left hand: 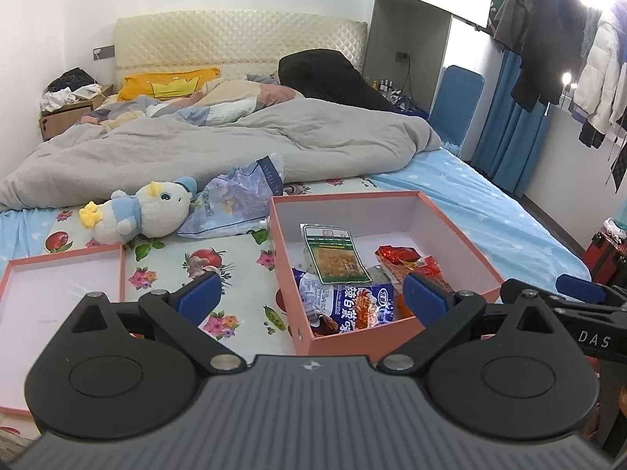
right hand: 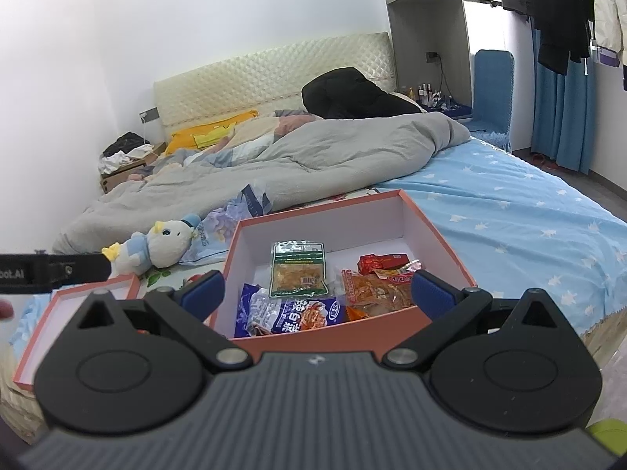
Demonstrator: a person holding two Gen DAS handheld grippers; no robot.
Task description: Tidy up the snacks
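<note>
An open pink box [left hand: 454, 227] [right hand: 439, 231] sits on the bed. It holds a green-edged snack packet [left hand: 333, 254] [right hand: 299, 270], a blue shrimp-print packet [left hand: 345, 301] [right hand: 286, 313] and red and orange packets [left hand: 407, 262] [right hand: 380, 278]. My left gripper [left hand: 311, 297] is open and empty, above the box's near left corner. My right gripper [right hand: 315, 293] is open and empty, over the box's near edge. The right gripper also shows in the left wrist view [left hand: 580, 293].
The pink box lid [left hand: 58, 286] [right hand: 78, 313] lies upturned to the left. A plush duck [left hand: 145, 211] [right hand: 156, 246] and a tissue pack [left hand: 239, 199] [right hand: 227, 219] lie behind it. A grey duvet [left hand: 235, 145] covers the far bed. Clothes [left hand: 556, 39] hang at right.
</note>
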